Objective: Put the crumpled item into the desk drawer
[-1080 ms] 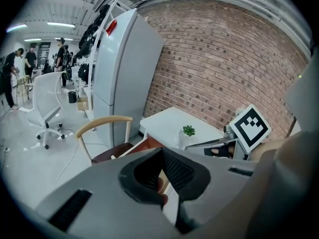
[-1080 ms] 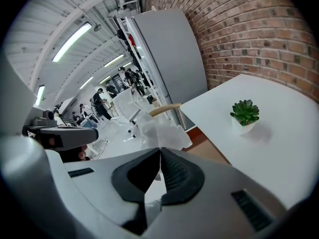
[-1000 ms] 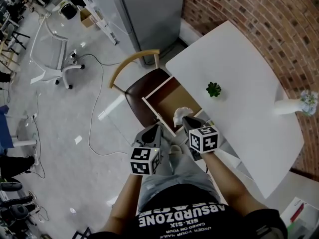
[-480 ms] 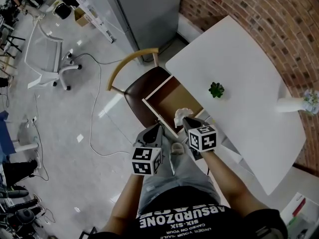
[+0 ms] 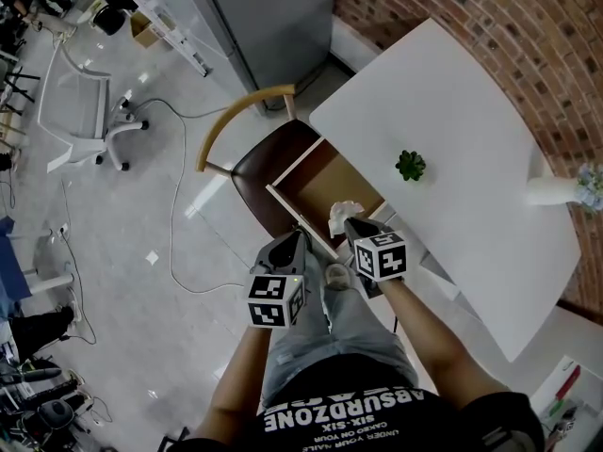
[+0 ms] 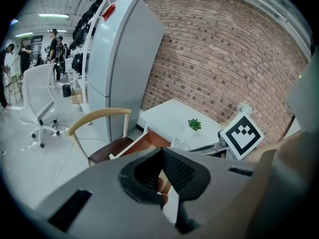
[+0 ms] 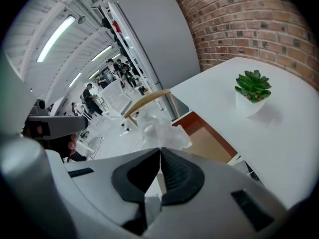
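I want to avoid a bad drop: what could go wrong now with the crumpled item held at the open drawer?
The right gripper pinches only an edge of the crumpled item, so it may slip early. It hangs near the front rim of the drawer; released here, it could land on the chair instead.

Shirt (image 5: 345, 412) showed white print, upside down to camera: "ABSURDZONE", then "SIX-SIX"; smaller lines under it too tiny to read.

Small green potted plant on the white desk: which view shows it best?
Right gripper view: the small green potted plant looks large, leaves and white pot distinct. Head and left gripper views show a tiny green tuft.
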Motion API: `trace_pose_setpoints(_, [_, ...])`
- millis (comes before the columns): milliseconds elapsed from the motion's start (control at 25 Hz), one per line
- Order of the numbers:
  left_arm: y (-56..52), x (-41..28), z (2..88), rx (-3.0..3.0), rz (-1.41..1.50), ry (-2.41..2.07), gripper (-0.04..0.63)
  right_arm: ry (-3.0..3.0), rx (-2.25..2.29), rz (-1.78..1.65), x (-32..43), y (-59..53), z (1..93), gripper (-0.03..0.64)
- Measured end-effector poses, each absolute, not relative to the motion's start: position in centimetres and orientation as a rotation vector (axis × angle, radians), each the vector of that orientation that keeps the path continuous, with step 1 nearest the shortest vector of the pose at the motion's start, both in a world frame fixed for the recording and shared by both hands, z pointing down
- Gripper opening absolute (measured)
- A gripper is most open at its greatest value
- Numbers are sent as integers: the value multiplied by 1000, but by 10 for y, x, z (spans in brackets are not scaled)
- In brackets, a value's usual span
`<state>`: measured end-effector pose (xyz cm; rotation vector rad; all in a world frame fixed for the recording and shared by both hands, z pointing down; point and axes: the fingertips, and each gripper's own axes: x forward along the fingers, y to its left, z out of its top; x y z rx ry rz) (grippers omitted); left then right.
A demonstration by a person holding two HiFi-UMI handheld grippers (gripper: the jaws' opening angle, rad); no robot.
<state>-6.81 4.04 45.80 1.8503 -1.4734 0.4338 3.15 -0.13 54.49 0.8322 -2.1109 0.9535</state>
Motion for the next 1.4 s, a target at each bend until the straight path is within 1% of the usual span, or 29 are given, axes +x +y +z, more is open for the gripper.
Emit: trace_pose_setpoints(1400, [25, -65, 490, 1848, 469, -1403, 6, -2007, 838, 983, 34, -10, 596, 0])
